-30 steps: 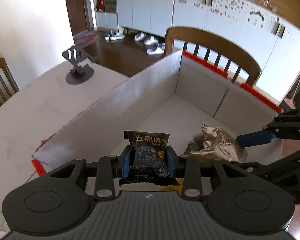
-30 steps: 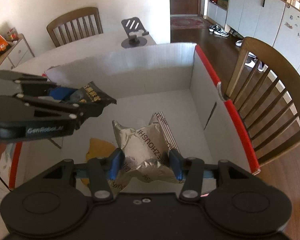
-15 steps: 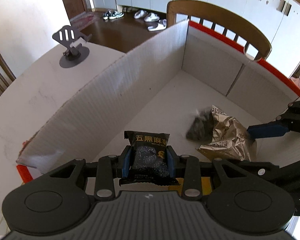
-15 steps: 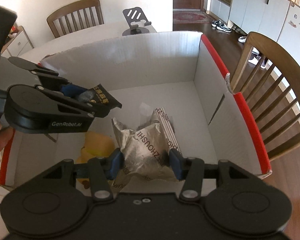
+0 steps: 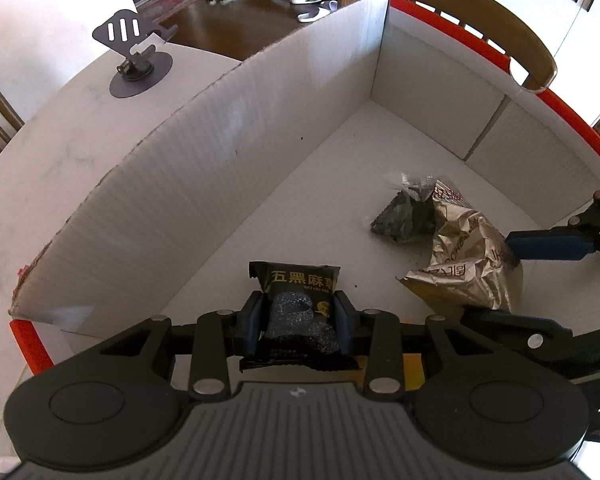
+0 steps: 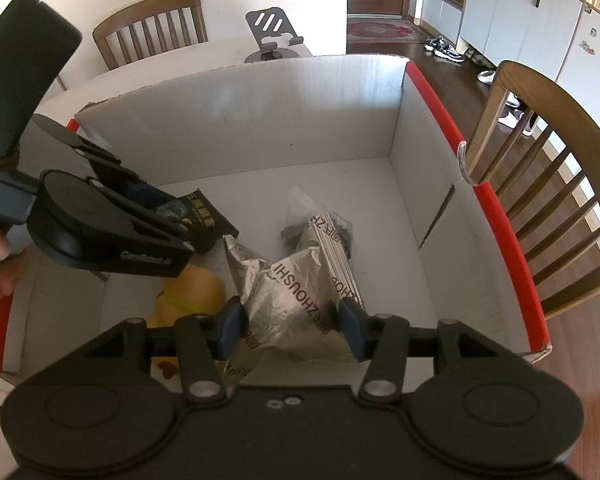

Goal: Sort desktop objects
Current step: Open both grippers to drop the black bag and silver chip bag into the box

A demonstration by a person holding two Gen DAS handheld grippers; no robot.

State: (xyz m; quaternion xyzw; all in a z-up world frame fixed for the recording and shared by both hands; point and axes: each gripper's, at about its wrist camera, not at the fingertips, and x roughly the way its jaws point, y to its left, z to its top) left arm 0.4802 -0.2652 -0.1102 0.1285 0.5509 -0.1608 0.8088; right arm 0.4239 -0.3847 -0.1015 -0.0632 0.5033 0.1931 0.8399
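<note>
My left gripper point(image 5: 299, 322) pinches a black snack packet point(image 5: 300, 312) by its middle, and its bottom edge hides behind the gripper body; it hangs over the near part of the white box point(image 5: 204, 184). My right gripper point(image 6: 291, 326) squeezes a crinkly silver bag point(image 6: 296, 300), whose lower end I cannot see. In the box, at 12 o'clock from the silver bag, lies a small dark packet point(image 6: 320, 232), partly covered; at 9 o'clock sits something yellow point(image 6: 196, 292), half hidden under my left gripper, so I cannot tell what it is. A second ago both grippers were higher above the box; now they are lower inside it. A phone stand point(image 5: 134, 60) sits on the table point(image 5: 32, 168) at 11 o'clock.
</note>
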